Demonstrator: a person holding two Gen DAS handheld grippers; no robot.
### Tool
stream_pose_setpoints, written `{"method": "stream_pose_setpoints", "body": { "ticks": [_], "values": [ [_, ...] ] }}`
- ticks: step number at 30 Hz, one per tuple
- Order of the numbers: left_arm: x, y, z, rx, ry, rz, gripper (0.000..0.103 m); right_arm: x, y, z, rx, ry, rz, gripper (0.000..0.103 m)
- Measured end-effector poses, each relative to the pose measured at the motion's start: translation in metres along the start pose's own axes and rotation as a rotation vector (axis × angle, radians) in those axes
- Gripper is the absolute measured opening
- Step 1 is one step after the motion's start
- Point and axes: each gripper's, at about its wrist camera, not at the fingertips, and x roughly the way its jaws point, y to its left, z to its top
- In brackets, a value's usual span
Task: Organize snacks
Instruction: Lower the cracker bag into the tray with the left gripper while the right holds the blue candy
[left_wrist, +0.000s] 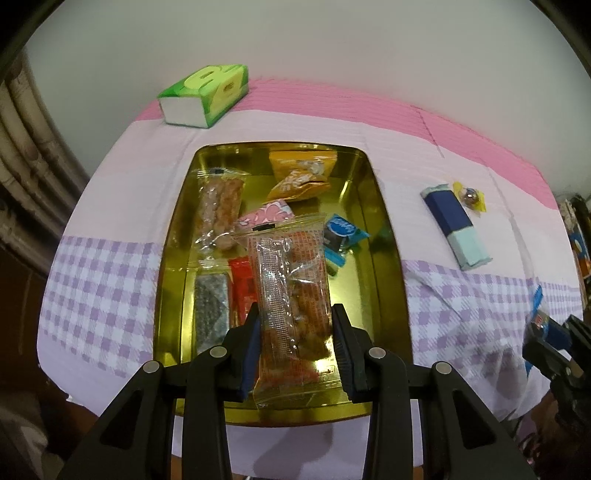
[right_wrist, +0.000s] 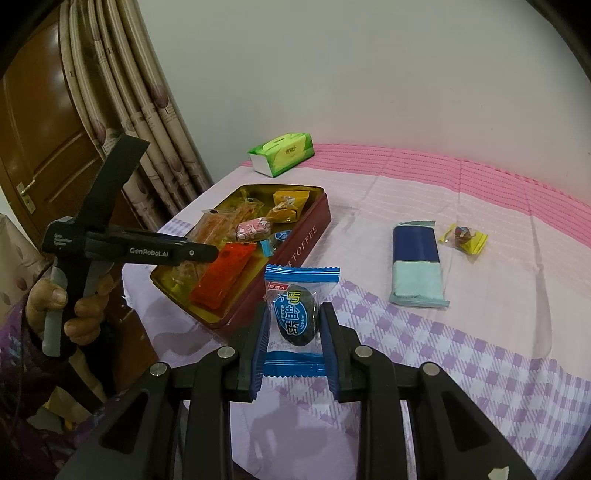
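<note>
Snacks are being held in both grippers beside the gold tin (left_wrist: 173, 236).

Left gripper (left_wrist: 295, 325) is clamping a long orange snack pack (left_wrist: 291, 295) between its pads and is holding it over the near part of the tin, where other snacks are already lying: a yellow packet (left_wrist: 301, 173) at the far end and a red one (left_wrist: 242, 284) near the left. Right gripper (right_wrist: 293, 325) is gripping a blue-wrapped dark plum candy (right_wrist: 297, 317) above the checked tablecloth (right_wrist: 461, 350), just right of the tin. Navy and pale-blue bar (right_wrist: 417, 269) and a small yellow candy (right_wrist: 463, 238) are lying on the cloth, farther right. Green tissue pack (right_wrist: 282, 153) is sitting at the far edge.
</note>
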Motion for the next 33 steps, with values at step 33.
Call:
{"method": "stream_pose_setpoints", "body": {
  "ticks": [33],
  "values": [
    [0.025,-0.022,-0.004,0.106,0.066,-0.055,0.037,-0.004,0.001,-0.004,0.018,0.003,0.004,0.025]
  ]
}}
